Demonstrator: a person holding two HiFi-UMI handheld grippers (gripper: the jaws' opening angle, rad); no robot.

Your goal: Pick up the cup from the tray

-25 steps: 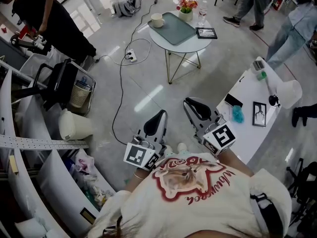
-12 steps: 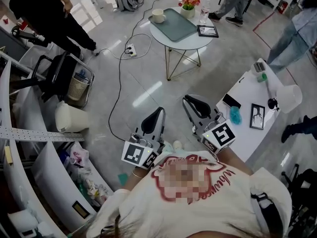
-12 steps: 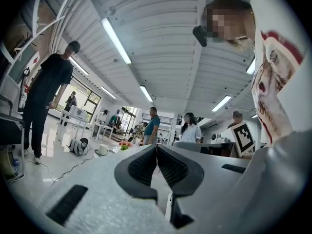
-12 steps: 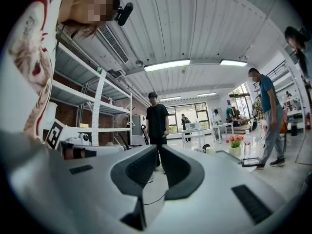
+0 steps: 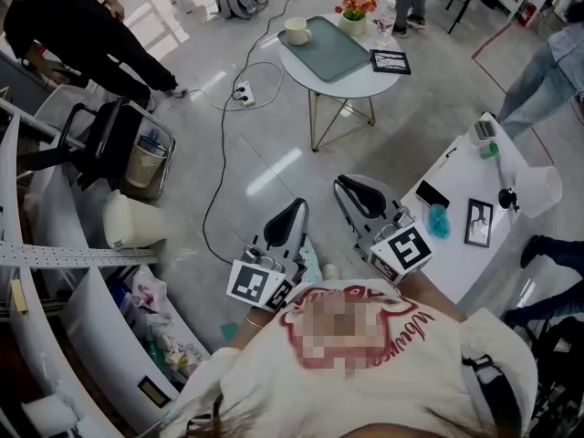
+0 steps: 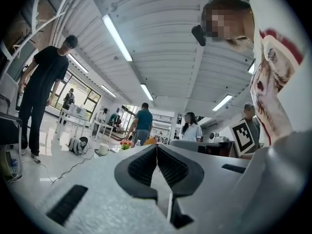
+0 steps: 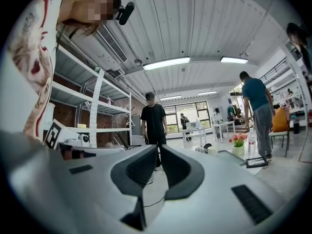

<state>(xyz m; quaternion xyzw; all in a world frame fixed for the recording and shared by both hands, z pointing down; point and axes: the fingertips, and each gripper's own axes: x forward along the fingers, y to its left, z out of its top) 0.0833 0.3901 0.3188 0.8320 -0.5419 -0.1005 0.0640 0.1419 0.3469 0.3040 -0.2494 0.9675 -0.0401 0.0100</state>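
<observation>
A white cup [image 5: 294, 31] stands at the left rim of a round white table [image 5: 351, 82], beside a grey-green tray [image 5: 330, 48]. The table is well ahead of me across the floor. My left gripper [image 5: 294, 210] and right gripper [image 5: 345, 185] are held low in front of my chest, far short of the table. Both are shut with nothing between the jaws. In the left gripper view the left gripper [image 6: 156, 146] points toward the distant cup [image 6: 103, 149]. In the right gripper view the cup [image 7: 212, 151] shows small, to the right of the right gripper [image 7: 159, 147].
Flowers [image 5: 356, 5] and a picture frame [image 5: 390, 60] share the round table. A cable [image 5: 225, 158] and power strip [image 5: 243, 98] lie on the floor between. A white side table [image 5: 456, 222] is at right, a chair [image 5: 114, 144] and bin [image 5: 128, 222] at left. People stand around.
Both grippers stay shut and almost in place. The view has shifted slightly, and people beyond the round table have walked to new spots.
</observation>
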